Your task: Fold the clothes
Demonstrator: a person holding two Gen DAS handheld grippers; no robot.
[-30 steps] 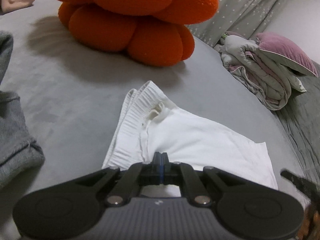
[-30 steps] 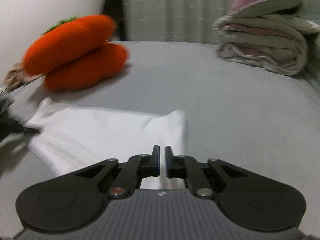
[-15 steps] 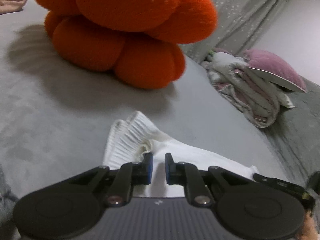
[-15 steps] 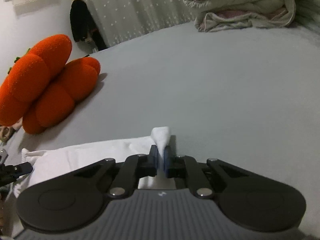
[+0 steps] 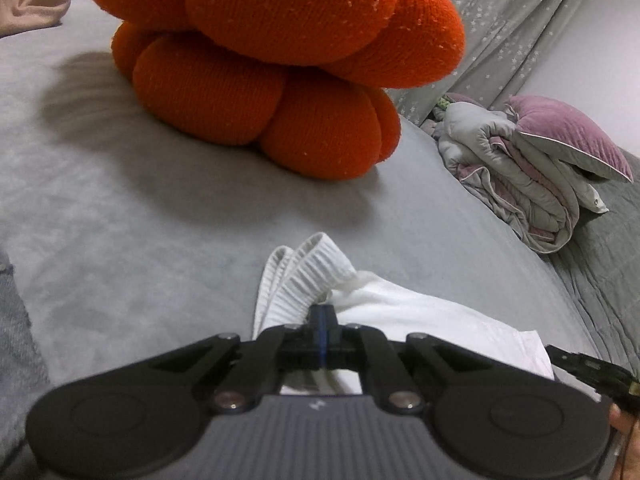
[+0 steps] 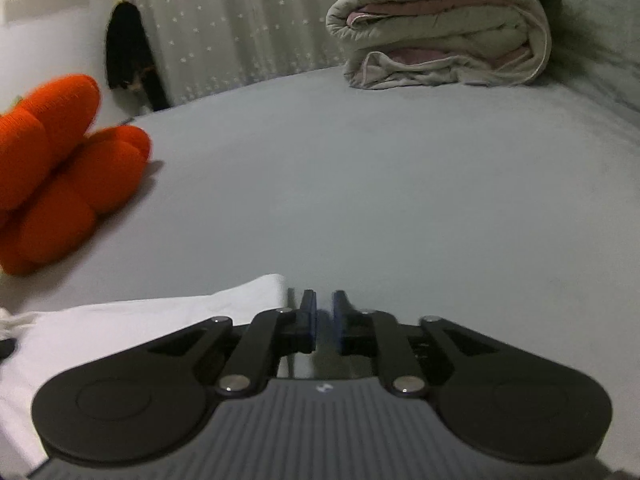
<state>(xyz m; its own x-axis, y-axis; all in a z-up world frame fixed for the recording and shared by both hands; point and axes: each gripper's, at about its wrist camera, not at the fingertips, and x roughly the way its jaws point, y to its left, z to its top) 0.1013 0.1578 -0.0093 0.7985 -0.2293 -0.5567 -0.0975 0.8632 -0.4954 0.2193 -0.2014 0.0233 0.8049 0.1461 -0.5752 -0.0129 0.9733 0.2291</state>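
Note:
White shorts with a ribbed waistband [image 5: 304, 276] lie folded on the grey bed. My left gripper [image 5: 321, 316] is shut, its pads pressed together right at the waistband edge; whether cloth sits between them is hidden. In the right wrist view the white shorts [image 6: 132, 332] lie to the left, their hem corner beside my right gripper [image 6: 324, 312], which is slightly open with nothing between the pads. The right gripper's tip [image 5: 580, 364] shows at the far right of the left wrist view.
A big orange knotted cushion [image 5: 272, 60] sits on the bed beyond the shorts; it also shows in the right wrist view [image 6: 60, 172]. A folded quilt [image 6: 440, 28] with a purple pillow [image 5: 568, 136] lies at the far right. Grey cloth [image 5: 16, 340] lies at the left edge.
My left gripper opened half a second ago and has shut again at the waistband. My right gripper held the hem corner, and has let it go and opened.

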